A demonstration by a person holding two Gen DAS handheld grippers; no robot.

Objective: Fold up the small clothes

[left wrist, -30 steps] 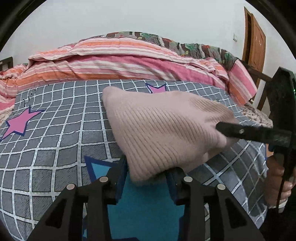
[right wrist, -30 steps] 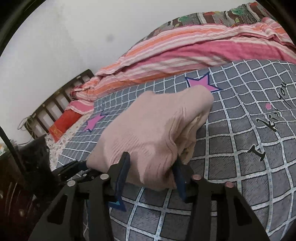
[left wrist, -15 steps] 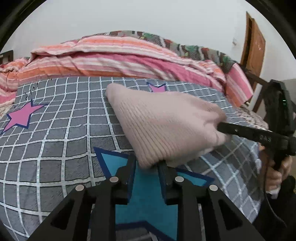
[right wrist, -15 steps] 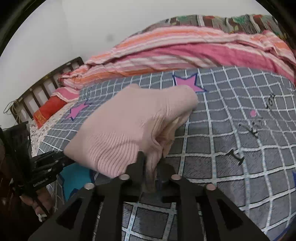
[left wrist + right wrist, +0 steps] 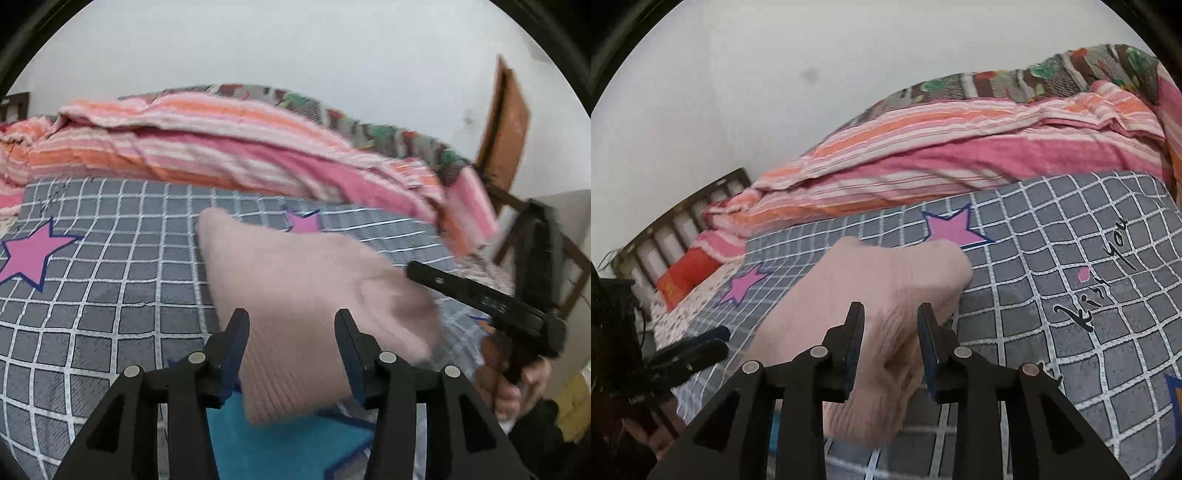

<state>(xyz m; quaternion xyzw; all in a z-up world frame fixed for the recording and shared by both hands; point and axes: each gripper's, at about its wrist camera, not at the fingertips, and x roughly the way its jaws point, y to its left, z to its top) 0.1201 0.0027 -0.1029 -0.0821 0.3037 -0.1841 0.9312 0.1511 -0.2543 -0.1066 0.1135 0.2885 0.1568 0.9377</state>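
A folded pale pink ribbed knit garment [image 5: 295,280] lies on the grey checked bed sheet [image 5: 110,295]. My left gripper [image 5: 291,332] stands over its near edge. Its jaws are opening, spread wide, with the knit between them and the pads off the fabric. In the right wrist view the same garment [image 5: 886,269] bunches between the fingers of my right gripper [image 5: 890,325]. Those jaws are opening too, and the cloth sits loose in the gap. The right gripper [image 5: 480,295] shows at the garment's right end, the left gripper [image 5: 690,347] at the lower left.
A rumpled pink and orange striped quilt [image 5: 221,147] is heaped along the far side of the bed by the white wall. A wooden door [image 5: 506,122] stands at the right. A slatted headboard [image 5: 683,218] and a red cushion [image 5: 683,277] are at the bed's left end. A person's hand [image 5: 517,384] holds the right gripper.
Both grippers were pinched on the garment's edges half a second ago; now both pairs of jaws have spread apart. The left gripper has risen a little and the garment rests on the sheet.
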